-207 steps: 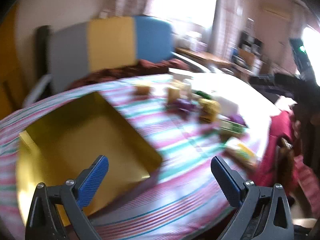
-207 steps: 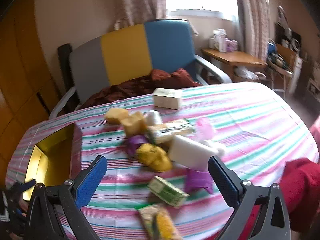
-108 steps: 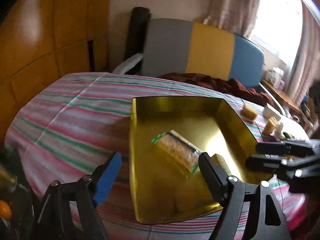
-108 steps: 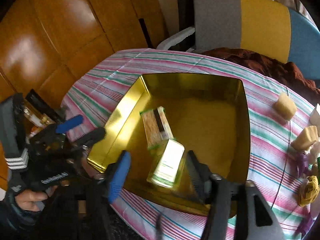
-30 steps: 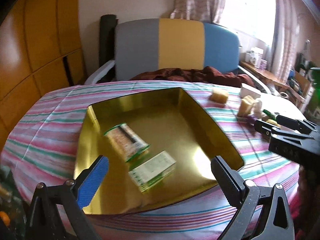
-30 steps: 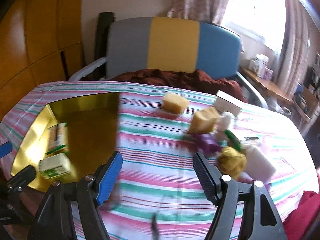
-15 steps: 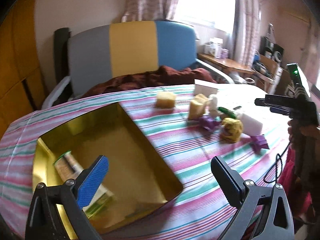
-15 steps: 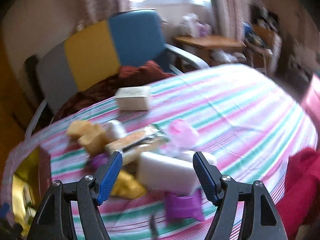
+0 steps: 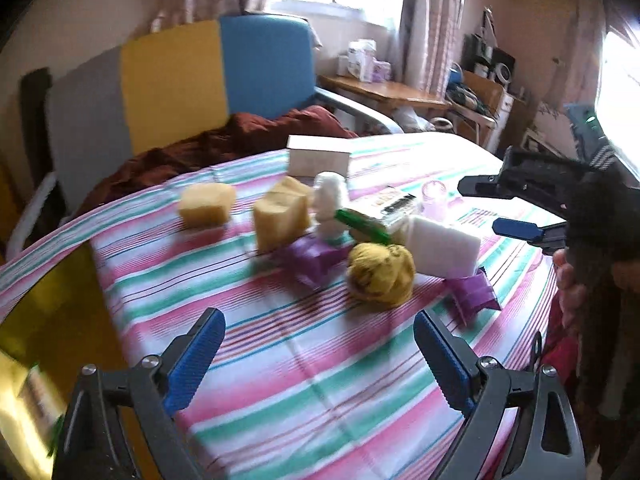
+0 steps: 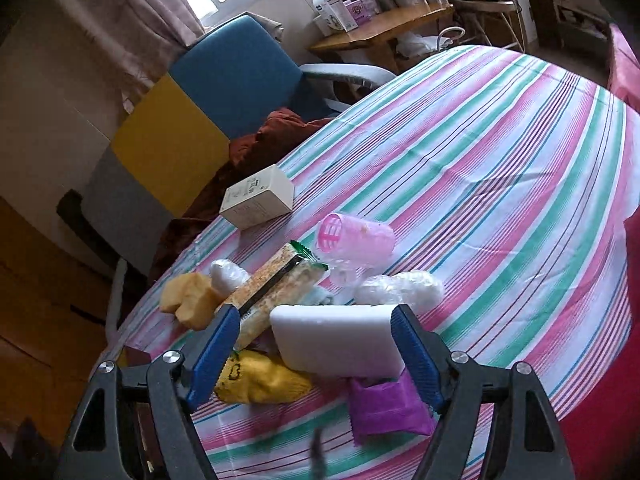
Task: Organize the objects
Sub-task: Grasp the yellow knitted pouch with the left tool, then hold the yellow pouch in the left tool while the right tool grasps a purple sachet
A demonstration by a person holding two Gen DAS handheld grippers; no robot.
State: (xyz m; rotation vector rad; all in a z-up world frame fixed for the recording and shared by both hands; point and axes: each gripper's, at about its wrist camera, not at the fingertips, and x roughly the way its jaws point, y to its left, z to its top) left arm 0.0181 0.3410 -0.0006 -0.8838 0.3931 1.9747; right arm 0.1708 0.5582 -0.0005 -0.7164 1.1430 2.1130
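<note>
Loose items lie in a pile on the striped tablecloth. My left gripper hovers just short of the pile, its jaws closing a little with only cloth between them. Ahead of it are a yellow cloth ball, a purple packet, two yellow sponge chunks and a white foam block. My right gripper is low over the white foam block, which sits between its opening jaws; the left pad stands clear of it. The gold tray is at the left edge.
A cream box, a pink cup on its side, a snack bar and plastic-wrapped white lumps lie behind the block. A second purple packet lies near it. A grey, yellow and blue chair stands behind the table.
The left gripper swung right, from over the gold tray to facing the pile. The right gripper rolled, came down close over the white block, and its jaws spread wider.
</note>
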